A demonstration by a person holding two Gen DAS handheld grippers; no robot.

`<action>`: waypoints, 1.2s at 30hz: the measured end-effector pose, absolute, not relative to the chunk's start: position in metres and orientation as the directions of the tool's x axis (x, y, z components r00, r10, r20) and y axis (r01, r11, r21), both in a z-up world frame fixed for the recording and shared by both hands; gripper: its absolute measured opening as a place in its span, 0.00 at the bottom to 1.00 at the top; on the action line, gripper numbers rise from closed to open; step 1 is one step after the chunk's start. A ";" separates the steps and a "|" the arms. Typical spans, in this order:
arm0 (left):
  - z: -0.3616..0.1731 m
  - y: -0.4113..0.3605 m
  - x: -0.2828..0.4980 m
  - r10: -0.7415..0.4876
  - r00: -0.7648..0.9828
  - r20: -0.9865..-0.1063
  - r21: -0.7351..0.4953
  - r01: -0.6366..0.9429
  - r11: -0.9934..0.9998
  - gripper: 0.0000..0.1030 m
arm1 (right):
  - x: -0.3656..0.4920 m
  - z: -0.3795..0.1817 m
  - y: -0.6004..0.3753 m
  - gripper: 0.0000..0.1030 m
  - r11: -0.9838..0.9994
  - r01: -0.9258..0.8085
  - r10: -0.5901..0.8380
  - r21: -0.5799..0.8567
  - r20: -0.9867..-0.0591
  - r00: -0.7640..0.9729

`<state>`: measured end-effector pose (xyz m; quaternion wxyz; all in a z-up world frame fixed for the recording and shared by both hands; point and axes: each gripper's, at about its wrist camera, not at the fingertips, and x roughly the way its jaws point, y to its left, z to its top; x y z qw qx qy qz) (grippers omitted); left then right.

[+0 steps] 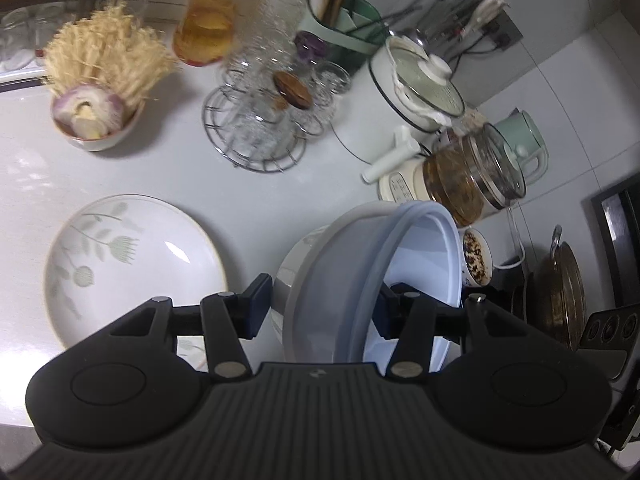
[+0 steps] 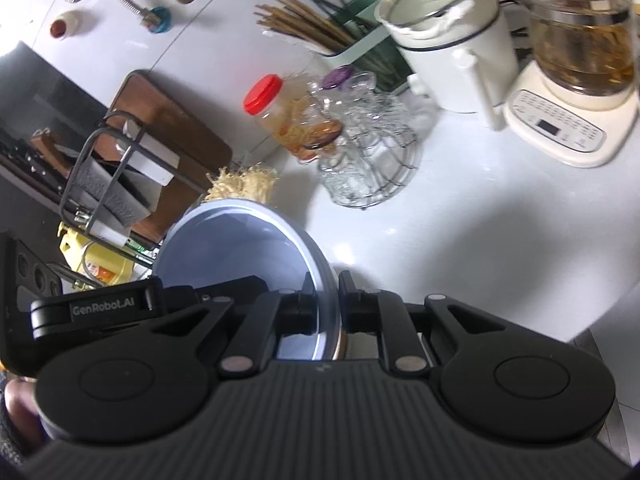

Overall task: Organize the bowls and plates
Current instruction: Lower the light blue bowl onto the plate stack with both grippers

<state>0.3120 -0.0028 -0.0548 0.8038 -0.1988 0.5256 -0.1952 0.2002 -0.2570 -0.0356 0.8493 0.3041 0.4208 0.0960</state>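
A pale blue bowl [image 1: 420,248] with a grey outer wall hangs tilted above the white counter, held from two sides. My left gripper [image 1: 322,304] is shut on its wall, with one finger [image 1: 256,300] outside and the other inside the bowl. In the right wrist view the same bowl [image 2: 232,248] has its rim pinched by my right gripper [image 2: 328,300], which is shut on it. The left gripper [image 2: 100,308] also shows there, reaching in from the left. A white plate with a green flower pattern [image 1: 132,268] lies flat on the counter, left of the bowl.
A small bowl of garlic and onion [image 1: 96,120], a wire rack of glasses [image 1: 260,128], a red-lidded jar [image 1: 208,20], a white pot [image 1: 420,80] and a glass kettle [image 1: 472,176] stand behind. A cup [image 1: 478,260] and pans [image 1: 560,288] sit to the right.
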 end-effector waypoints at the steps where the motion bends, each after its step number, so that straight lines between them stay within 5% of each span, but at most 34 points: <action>1: -0.055 0.003 0.312 -0.522 0.375 -0.766 -0.526 0.100 0.845 0.55 | 0.203 -0.035 -0.252 0.13 0.798 0.086 0.422 0.596 -0.656 0.626; 36: -0.184 0.121 0.343 -0.486 0.249 -0.838 -0.504 -0.014 0.863 0.55 | 0.265 -0.135 -0.116 0.13 0.884 0.159 0.354 0.439 -0.852 0.386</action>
